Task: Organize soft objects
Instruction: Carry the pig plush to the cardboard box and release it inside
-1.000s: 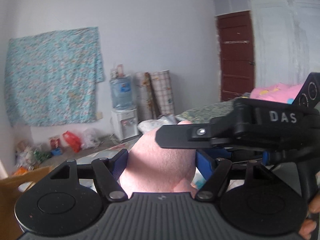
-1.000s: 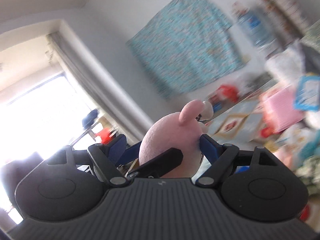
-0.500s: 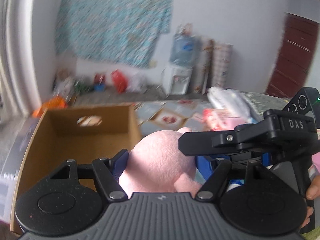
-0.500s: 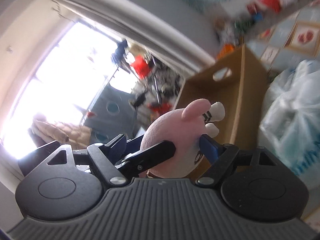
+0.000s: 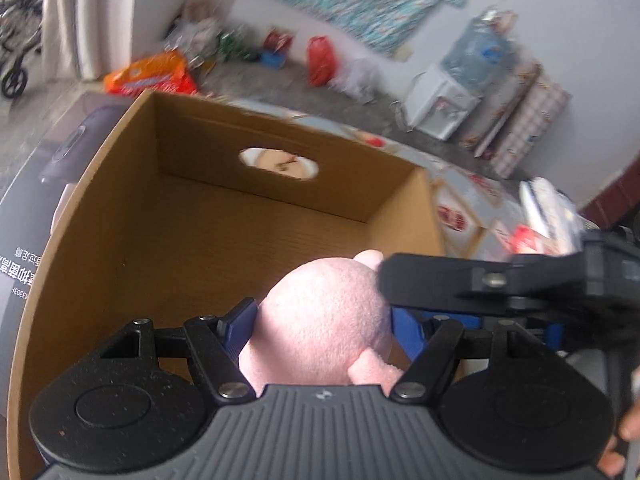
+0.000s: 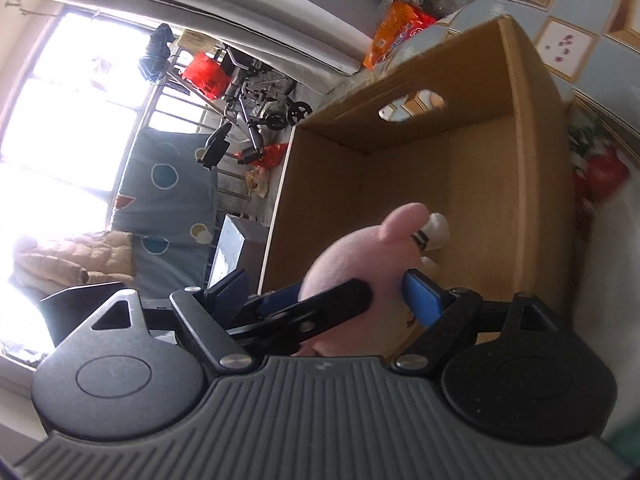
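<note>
A pink plush toy [image 5: 324,320] is held between both grippers over the near edge of an open cardboard box [image 5: 208,240]. My left gripper [image 5: 320,320] is shut on the toy's round body. My right gripper [image 6: 332,296] is shut on the same toy [image 6: 360,264], whose pink ear and white tips point into the box [image 6: 472,184]. The right gripper's black finger [image 5: 460,284] crosses the left wrist view and presses on the toy's right side. The box floor that I can see is bare.
The box has an oval handle hole [image 5: 280,164] in its far wall. An orange packet [image 5: 152,76], red bags and a water dispenser [image 5: 444,108] stand along the far wall. A wheelchair [image 6: 260,100] and a bright window are beyond the box.
Both grippers have swung down and left with the toy, from facing the wall and window to hovering over the open box, which now fills both views.
</note>
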### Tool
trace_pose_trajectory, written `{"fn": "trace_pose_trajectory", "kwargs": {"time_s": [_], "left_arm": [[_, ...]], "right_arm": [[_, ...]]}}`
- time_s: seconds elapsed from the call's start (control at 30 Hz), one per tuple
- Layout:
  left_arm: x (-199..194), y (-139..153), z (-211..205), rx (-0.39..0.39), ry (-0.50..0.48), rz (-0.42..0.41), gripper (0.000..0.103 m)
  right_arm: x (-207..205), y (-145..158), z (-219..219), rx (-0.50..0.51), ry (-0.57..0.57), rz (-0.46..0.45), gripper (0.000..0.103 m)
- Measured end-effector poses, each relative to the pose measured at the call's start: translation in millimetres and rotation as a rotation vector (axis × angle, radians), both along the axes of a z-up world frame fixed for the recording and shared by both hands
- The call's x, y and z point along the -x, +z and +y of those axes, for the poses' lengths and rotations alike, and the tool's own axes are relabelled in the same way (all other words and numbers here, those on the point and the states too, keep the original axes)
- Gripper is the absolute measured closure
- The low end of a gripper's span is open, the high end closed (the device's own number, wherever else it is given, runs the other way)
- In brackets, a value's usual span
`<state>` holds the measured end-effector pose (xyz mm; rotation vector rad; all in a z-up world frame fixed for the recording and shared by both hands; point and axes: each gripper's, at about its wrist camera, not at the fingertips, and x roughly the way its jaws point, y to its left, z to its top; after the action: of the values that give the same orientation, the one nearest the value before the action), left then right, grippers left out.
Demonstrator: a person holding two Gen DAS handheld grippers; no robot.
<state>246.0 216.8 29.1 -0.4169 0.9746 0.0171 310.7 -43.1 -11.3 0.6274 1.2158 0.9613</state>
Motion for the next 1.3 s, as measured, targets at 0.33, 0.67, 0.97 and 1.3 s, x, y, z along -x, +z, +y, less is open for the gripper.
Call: {"fn": "trace_pose_trajectory", "kwargs": {"time_s": [0.33,0.67,0.97,1.3], "left_arm": [[-69.5,-26.0,22.5,-0.168,0.059,0.097,0.028],[-79.9,-22.3,23.6,-0.197,0.162,0.064,0.024],[-48.5,6.3,31.8,-0.256,0.221,-0.049,0.025],[-11.7,35.4,32.7,-0.254,0.217,-0.149,0.024]], "right_arm": [[-51.0,2.1,4.7,-0.059,-0.038,-0.023,0.017],[-49.5,-7.4,-10.6,-0.023,-0.023,-0.116,0.017],[-26.3,3.3,3.5,0.055,0.042,-0.229,0.016],[-4.7,14.2,4.5,0.06,0.039,-0.266,0.023]]}}
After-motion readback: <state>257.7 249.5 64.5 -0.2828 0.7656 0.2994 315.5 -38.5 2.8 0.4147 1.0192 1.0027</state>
